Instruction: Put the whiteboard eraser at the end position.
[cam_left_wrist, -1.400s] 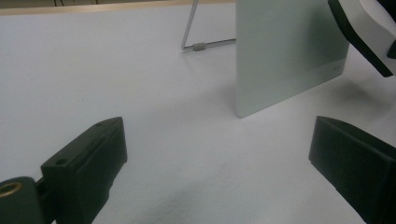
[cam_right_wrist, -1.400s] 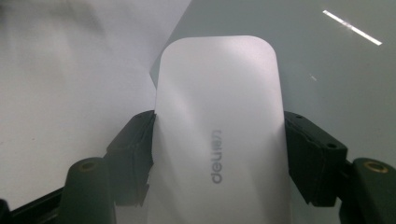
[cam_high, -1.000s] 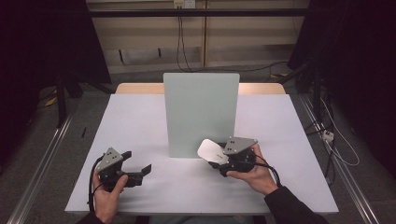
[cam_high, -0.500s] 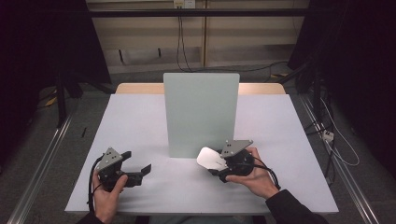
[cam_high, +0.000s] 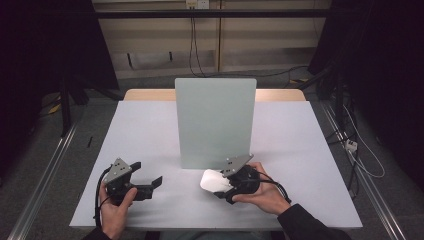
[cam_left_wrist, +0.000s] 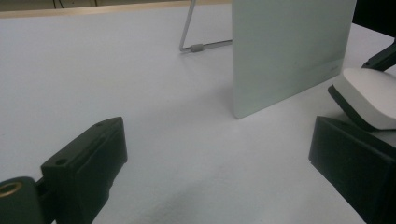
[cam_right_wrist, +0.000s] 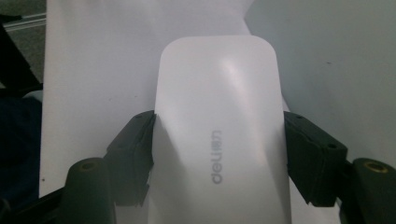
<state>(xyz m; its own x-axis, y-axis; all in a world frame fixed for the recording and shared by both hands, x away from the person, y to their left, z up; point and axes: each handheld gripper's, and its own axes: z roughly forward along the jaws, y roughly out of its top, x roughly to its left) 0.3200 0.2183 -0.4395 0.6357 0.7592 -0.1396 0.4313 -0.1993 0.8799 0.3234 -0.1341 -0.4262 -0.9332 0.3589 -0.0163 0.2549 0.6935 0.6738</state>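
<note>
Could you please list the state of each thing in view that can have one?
Pale green rectangular board: upright on the table, propped by a thin metal leg behind.
White rounded eraser with black felt base: gripped at its sides, tilted, in front of the board.
Right gripper: shut on the eraser.
Left gripper: open, nothing between its fingers.

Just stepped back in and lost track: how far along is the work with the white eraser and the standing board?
Done: the right gripper is shut on the white eraser, lifted off the table. In hand: it holds the eraser low before the standing board, near its bottom edge. Left: the eraser does not yet touch the board, so any wiping looks still ahead. The left gripper rests open on the table.
</note>
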